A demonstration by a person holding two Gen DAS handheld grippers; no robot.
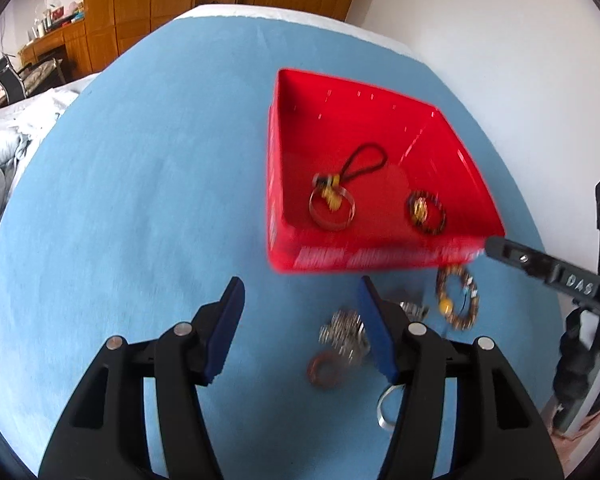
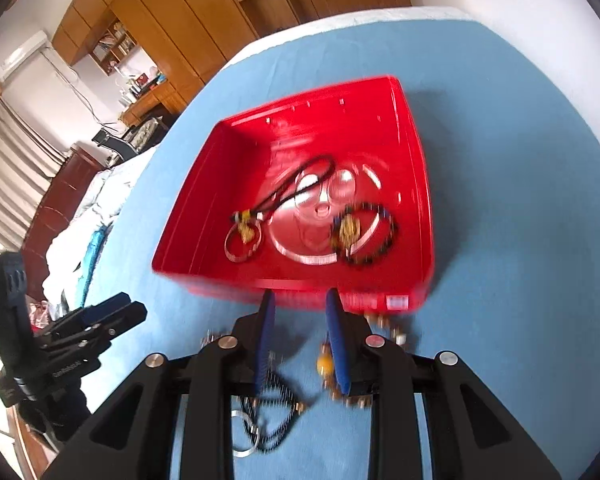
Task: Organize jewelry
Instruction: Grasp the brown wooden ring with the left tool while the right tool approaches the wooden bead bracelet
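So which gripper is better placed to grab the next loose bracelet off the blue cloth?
Probably right. The right gripper hangs over the beaded bracelet before the red box, jaws apart, holding nothing. The left gripper is also empty, beside the pile.

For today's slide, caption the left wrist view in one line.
Open left gripper above loose jewelry beside the red box holding two pieces.

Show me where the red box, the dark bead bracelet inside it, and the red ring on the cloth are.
red box (image 1: 284, 152): left wrist view, its left wall.
dark bead bracelet (image 1: 440, 226): left wrist view, its beads.
red ring (image 1: 315, 374): left wrist view, its band.
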